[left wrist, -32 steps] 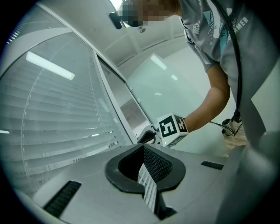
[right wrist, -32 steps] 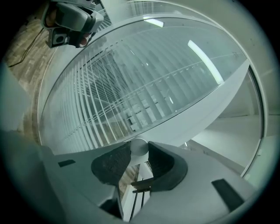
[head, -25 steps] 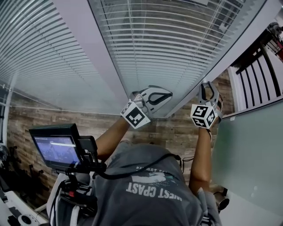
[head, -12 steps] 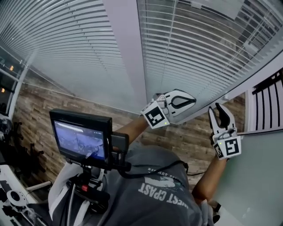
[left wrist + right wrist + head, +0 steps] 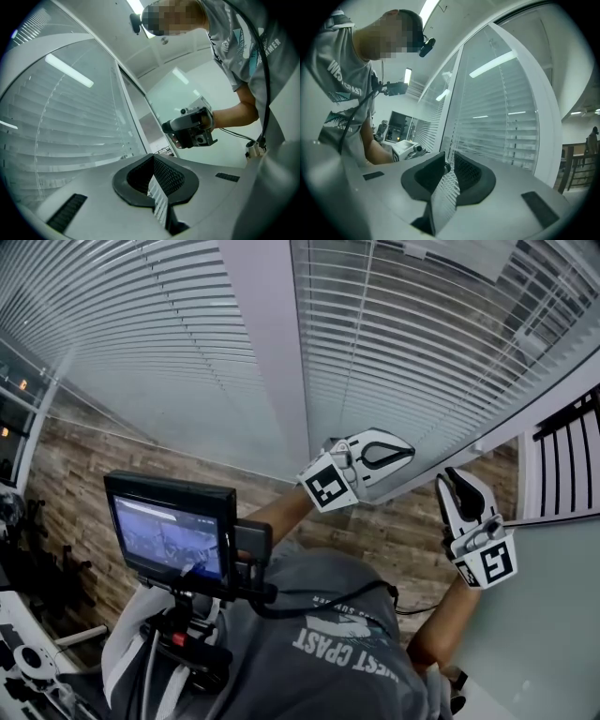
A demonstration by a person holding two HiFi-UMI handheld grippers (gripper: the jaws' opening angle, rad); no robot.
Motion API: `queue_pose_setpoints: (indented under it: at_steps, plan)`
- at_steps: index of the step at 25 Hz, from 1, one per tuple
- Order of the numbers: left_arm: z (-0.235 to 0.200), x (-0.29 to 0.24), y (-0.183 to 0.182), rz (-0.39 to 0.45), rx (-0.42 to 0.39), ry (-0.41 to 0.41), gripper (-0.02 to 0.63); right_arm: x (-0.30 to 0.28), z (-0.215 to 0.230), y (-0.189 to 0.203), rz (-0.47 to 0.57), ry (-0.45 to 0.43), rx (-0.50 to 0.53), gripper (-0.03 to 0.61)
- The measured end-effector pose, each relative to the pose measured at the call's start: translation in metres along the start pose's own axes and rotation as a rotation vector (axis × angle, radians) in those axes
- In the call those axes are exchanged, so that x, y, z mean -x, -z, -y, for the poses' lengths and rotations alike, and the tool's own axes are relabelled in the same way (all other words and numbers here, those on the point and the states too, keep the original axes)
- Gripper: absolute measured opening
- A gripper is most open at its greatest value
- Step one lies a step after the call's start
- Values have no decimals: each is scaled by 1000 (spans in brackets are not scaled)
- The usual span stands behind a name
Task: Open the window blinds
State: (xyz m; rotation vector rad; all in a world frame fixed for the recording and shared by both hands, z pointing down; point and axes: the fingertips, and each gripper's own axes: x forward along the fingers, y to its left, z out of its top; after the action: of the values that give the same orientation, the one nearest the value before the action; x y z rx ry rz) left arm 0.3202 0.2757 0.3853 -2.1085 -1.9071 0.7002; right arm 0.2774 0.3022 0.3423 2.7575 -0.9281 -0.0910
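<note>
1. The blinds (image 5: 441,343) fill my 12 o'clock behind glass. Their slats run long from about 8 to 2 o'clock in the head view and look turned flat, so I judge the task not yet done.
2. My right gripper (image 5: 451,477) points to 12, just below the frame (image 5: 525,411). Its fingers are closing, with only a slim gap left. A small dark round thing shows in that gap in the right gripper view, but I cannot tell what it is.
3. My left gripper (image 5: 411,449) lies along the frame, pointing to 3, its fingers drawn together on nothing.
4. I can pick out no wand or pull cord. I would look for the control at 12 to 1 o'clock of my right tips, the nearer hand.
</note>
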Motion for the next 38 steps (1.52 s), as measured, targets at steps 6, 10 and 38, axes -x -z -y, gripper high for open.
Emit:
queue_pose_setpoints:
  at_steps: [6,10,38]
  plan:
    - [-2,0,0,-2,-5,-4,3,-1,0,0,-3,-4,12,55]
    - [-1,1,1,-2,-9,-4,3,-1,0,1,-4,-5,10,54]
    - [0,-1,1,-6,-11,6,3,0,2,6,-20,-2,4,48]
